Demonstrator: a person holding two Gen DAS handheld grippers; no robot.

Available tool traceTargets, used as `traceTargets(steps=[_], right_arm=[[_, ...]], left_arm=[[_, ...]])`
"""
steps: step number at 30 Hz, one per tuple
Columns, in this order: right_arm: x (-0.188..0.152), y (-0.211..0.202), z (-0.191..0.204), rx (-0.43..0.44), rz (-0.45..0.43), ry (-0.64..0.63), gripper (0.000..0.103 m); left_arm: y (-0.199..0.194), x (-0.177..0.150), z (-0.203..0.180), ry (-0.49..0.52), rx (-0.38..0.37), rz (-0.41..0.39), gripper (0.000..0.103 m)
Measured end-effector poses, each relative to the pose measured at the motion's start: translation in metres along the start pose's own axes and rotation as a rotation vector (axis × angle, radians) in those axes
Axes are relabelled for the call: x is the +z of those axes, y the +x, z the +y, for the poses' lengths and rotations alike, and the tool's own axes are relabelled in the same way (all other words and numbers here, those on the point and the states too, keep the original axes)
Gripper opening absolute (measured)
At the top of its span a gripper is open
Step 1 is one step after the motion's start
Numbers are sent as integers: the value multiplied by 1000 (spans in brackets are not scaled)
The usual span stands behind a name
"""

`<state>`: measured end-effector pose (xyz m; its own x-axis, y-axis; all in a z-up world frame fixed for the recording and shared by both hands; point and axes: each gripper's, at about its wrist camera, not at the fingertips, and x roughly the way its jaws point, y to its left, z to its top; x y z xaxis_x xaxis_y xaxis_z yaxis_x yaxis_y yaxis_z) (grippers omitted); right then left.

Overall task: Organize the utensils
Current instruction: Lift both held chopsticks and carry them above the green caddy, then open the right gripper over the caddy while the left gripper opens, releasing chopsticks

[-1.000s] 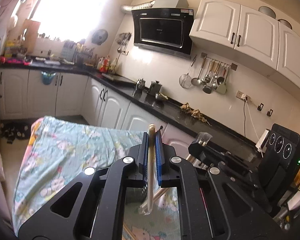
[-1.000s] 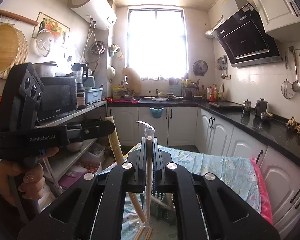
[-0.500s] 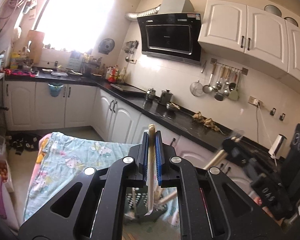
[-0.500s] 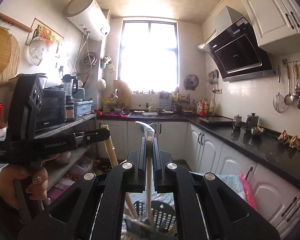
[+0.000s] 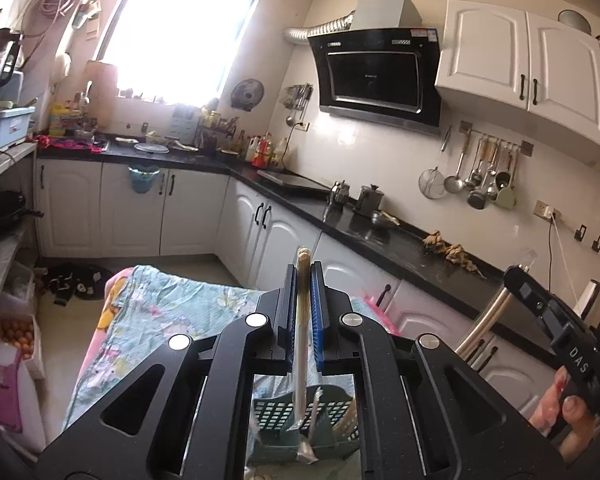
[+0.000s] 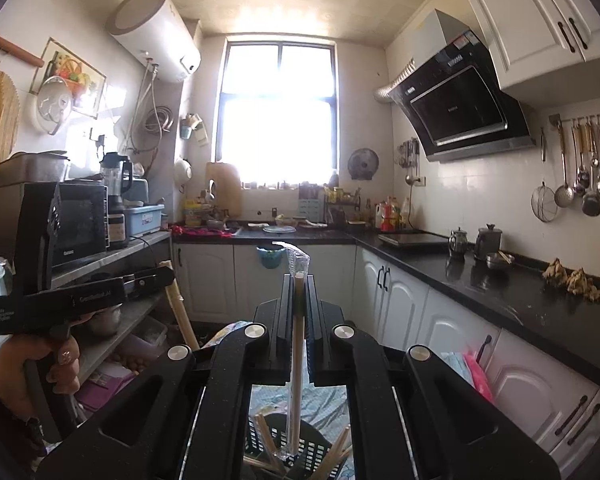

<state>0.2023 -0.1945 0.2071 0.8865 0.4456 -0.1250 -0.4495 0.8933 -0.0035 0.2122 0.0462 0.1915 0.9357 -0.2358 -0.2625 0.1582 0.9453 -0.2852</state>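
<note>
My left gripper [image 5: 303,276] is shut on a pair of wooden chopsticks in a clear wrapper [image 5: 300,344], held upright above a green perforated utensil basket [image 5: 300,416]. My right gripper [image 6: 299,288] is shut on another wrapped pair of chopsticks [image 6: 297,360], its lower end over a dark perforated basket [image 6: 300,446] that holds several chopsticks. Each gripper shows in the other's view: the right one at the right edge of the left wrist view [image 5: 556,320], the left one at the left of the right wrist view [image 6: 80,300].
The basket stands on a table with a floral cloth [image 5: 160,312]. White cabinets under a black counter [image 5: 380,236] run along the right wall, with a kettle [image 6: 488,240] and hanging ladles [image 6: 580,184]. A shelf with a microwave [image 6: 80,224] is on the left.
Both grippers have tilted up and shifted over the basket, which now shows below each gripper. Both keep hold of their chopsticks.
</note>
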Motion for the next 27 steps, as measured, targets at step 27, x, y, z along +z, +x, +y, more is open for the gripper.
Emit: traceTargets(steps=[27], right_arm=[[-96, 70, -23, -34, 198, 90, 6]], left_arm=[[55, -81, 13, 47, 15, 120, 4]])
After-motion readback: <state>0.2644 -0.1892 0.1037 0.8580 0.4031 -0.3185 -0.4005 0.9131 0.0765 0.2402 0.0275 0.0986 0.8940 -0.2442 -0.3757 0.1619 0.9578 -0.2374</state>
